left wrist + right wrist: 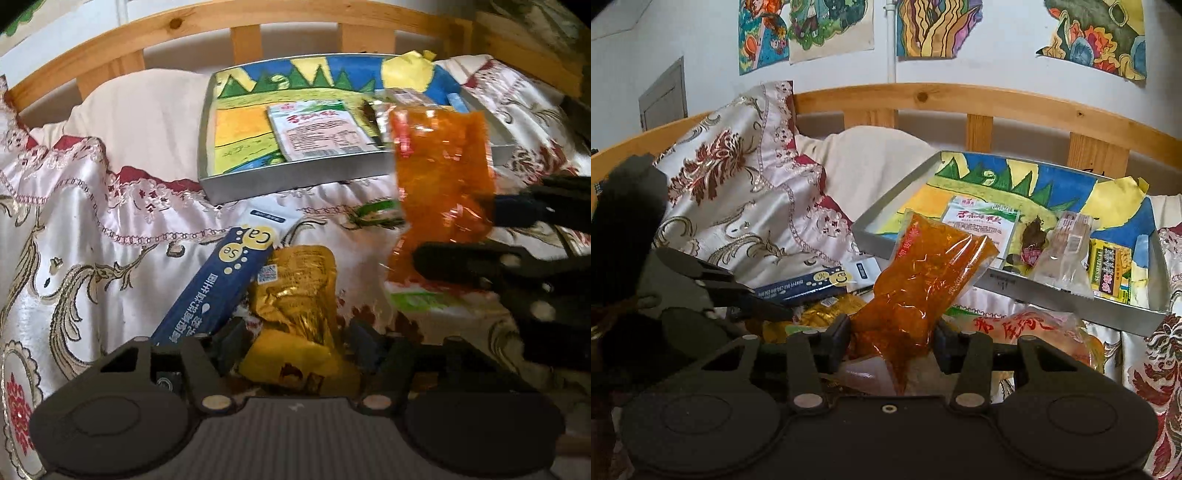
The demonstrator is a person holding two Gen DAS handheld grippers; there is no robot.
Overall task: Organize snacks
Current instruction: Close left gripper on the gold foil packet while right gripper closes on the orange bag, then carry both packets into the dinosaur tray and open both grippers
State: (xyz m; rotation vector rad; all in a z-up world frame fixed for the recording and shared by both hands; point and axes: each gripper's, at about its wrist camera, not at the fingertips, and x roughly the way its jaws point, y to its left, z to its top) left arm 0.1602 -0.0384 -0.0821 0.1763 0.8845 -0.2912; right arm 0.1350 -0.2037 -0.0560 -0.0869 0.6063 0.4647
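My right gripper [891,341] is shut on an orange translucent snack pouch [916,280] and holds it above the bedspread, in front of the grey tray [871,236]. The pouch also shows in the left wrist view [439,177], with the right gripper [476,236] on it. My left gripper [295,343] is open around a gold foil snack packet [295,295] that lies on the bed beside a dark blue box [218,284]. The tray [229,181] holds a pale packet [317,129] and several other snacks [1067,243].
A wooden bed rail [960,99] runs behind the tray. A cream pillow [147,118] lies left of it. A pink-lettered packet [1027,328] and a green-white packet [424,299] lie on the patterned bedspread [74,240]. Drawings hang on the wall [827,26].
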